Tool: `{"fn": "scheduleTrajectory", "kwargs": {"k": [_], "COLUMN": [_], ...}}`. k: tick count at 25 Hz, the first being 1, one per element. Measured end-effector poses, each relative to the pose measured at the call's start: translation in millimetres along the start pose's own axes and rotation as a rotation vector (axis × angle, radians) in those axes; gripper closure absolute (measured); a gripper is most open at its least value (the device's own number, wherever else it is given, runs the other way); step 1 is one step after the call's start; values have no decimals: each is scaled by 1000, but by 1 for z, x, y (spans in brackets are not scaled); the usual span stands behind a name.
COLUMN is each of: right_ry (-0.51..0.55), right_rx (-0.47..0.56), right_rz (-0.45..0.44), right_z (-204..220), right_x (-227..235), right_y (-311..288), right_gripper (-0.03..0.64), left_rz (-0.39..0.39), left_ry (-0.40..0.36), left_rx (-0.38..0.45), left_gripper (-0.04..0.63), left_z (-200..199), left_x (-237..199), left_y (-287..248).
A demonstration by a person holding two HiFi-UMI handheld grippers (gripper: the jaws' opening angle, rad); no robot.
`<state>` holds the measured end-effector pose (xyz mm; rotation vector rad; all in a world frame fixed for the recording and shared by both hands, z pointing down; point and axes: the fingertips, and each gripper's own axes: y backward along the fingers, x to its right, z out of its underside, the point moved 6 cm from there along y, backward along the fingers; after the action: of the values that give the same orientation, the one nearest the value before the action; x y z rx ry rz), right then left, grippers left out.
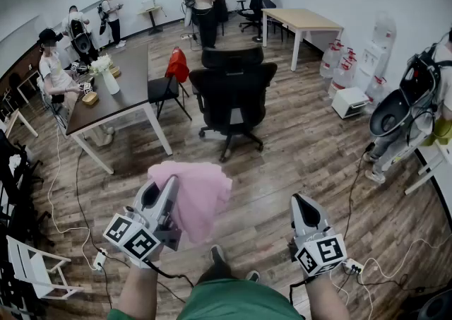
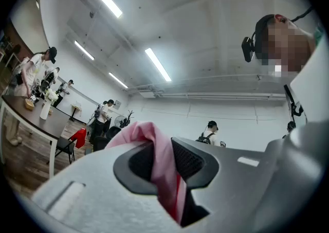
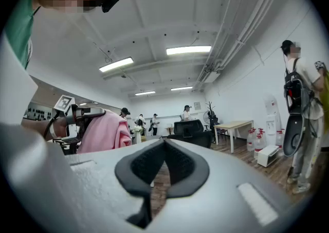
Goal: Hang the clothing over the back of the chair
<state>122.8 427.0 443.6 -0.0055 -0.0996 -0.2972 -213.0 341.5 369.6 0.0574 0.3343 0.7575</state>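
Observation:
A pink piece of clothing [image 1: 200, 195] hangs bunched from my left gripper [image 1: 171, 184], low in the head view above the wooden floor. In the left gripper view the pink clothing [image 2: 160, 167] runs between the two pads, and the left gripper [image 2: 162, 147] is shut on it. My right gripper [image 1: 302, 203] is level at the lower right; its pads meet with nothing between them [image 3: 164, 147]. The black office chair [image 1: 233, 92] stands ahead in the middle of the floor, well away from both grippers. The right gripper view also shows the pink clothing [image 3: 105, 131] to its left and the office chair [image 3: 190, 129] far ahead.
A dark table [image 1: 127, 99] with a white vase stands at the left, a black chair with a red garment [image 1: 175, 66] beside it. A light wooden table [image 1: 300, 20] and water bottles [image 1: 342, 64] are at the back right. A person [image 1: 417, 99] stands right. Cables cross the floor.

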Motion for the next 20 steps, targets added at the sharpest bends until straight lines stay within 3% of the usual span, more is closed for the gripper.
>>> {"fn": "scheduleTrajectory", "kwargs": {"k": [10, 20], "right_ry": [-38, -5], "right_rx": [-1, -1], "right_rz": [39, 119], "right_z": [-5, -17], "right_x": [10, 12], "right_y": [-57, -129], "right_gripper": [615, 615], "left_rz": [32, 84], "left_ry": [22, 63], "left_rx": [-12, 14], "left_gripper": [509, 509], "left_z": [-8, -17], "left_x": [-52, -129], "left_y": [-47, -91]}}
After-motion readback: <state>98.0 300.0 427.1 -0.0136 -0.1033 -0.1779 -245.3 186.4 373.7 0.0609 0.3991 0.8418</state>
